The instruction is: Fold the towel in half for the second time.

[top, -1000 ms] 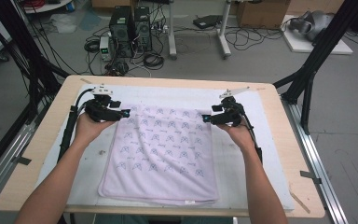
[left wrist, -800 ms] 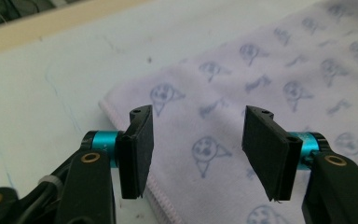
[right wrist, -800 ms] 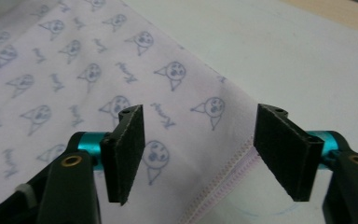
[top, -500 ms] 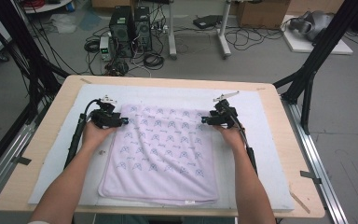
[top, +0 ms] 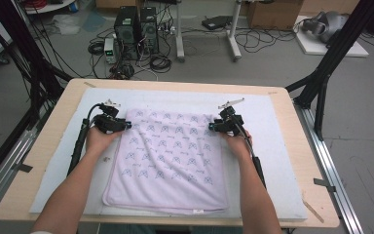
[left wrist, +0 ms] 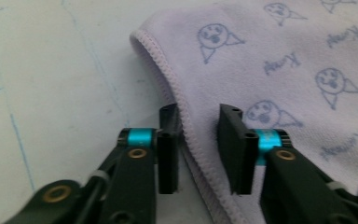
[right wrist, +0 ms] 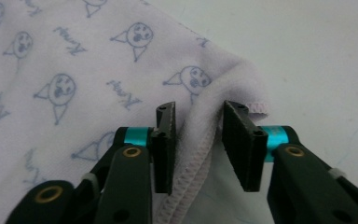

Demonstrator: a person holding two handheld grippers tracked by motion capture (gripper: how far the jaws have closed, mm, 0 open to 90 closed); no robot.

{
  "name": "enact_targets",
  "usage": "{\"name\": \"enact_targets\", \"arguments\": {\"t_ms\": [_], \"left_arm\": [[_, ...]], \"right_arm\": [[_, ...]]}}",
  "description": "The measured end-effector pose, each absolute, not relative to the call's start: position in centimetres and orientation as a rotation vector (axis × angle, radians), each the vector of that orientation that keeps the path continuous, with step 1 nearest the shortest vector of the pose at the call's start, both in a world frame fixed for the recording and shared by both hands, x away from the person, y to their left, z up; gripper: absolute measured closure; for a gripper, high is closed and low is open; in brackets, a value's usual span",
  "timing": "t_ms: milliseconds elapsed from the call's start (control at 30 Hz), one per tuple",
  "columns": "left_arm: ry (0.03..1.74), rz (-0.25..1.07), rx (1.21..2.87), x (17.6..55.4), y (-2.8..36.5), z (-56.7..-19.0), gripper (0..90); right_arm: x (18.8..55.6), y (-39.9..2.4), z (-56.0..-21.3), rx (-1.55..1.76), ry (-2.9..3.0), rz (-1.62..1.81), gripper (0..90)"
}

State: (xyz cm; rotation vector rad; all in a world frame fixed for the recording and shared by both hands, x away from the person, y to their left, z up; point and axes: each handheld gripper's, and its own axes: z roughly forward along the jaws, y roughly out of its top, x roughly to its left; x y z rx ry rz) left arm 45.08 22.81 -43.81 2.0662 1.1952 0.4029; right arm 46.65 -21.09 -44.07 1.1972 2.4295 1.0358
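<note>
1. A lilac towel [top: 168,158] lies flat on the white mat [top: 272,146] in the middle of the table [top: 44,161], its near hem close to the table's near edge.
2. The left gripper [left wrist: 196,140] sits at the towel's far left corner; its jaws have just been closing, with the stitched hem between them.
3. Whether its pads already press the cloth is hard to tell; a gap seems to remain.
4. The right gripper [right wrist: 198,140] sits at the far right corner, jaws likewise closing around a raised fold of hem.
</note>
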Motion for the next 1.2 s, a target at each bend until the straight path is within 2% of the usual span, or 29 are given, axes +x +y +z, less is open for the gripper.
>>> {"name": "enact_targets", "arguments": {"t_ms": [33, 100, 267, 500, 733, 900, 1067, 1133, 1200], "left_arm": [[1.207, 0.388, 2.054, 45.1, 22.9, -43.8, 74.5], [1.221, 0.360, 2.034, 45.2, 23.1, -43.9, 78.2], [1.207, 0.376, 2.042, 44.9, 23.1, -43.5, 82.6], [1.124, 0.448, 2.016, 43.7, 23.3, -41.5, 83.4], [0.989, 0.469, 1.968, 39.8, 24.4, -39.3, 83.3], [0.924, 0.418, 2.001, 35.4, 25.4, -40.2, 83.3], [0.899, 0.350, 2.024, 31.9, 25.9, -42.3, 81.8], [0.903, 0.343, 2.081, 31.4, 25.8, -42.8, 79.9], [0.916, 0.329, 2.073, 31.2, 25.9, -43.0, 76.2]], "right_arm": [[46.7, -21.1, -44.0, 1.195, 2.444, 1.049, 76.2], [46.6, -20.9, -44.0, 1.186, 2.462, 1.059, 81.2], [46.5, -21.1, -43.4, 1.188, 2.458, 1.097, 82.9], [45.5, -22.6, -40.8, 1.140, 2.402, 1.215, 83.2], [42.5, -23.5, -38.3, 1.035, 2.427, 1.327, 83.1], [38.8, -24.2, -38.3, 1.012, 2.496, 1.379, 82.9], [35.2, -24.0, -40.5, 0.996, 2.620, 1.302, 81.3], [34.4, -24.1, -41.4, 1.002, 2.632, 1.277, 78.0], [34.0, -24.3, -42.0, 1.032, 2.638, 1.232, 68.4]]}}
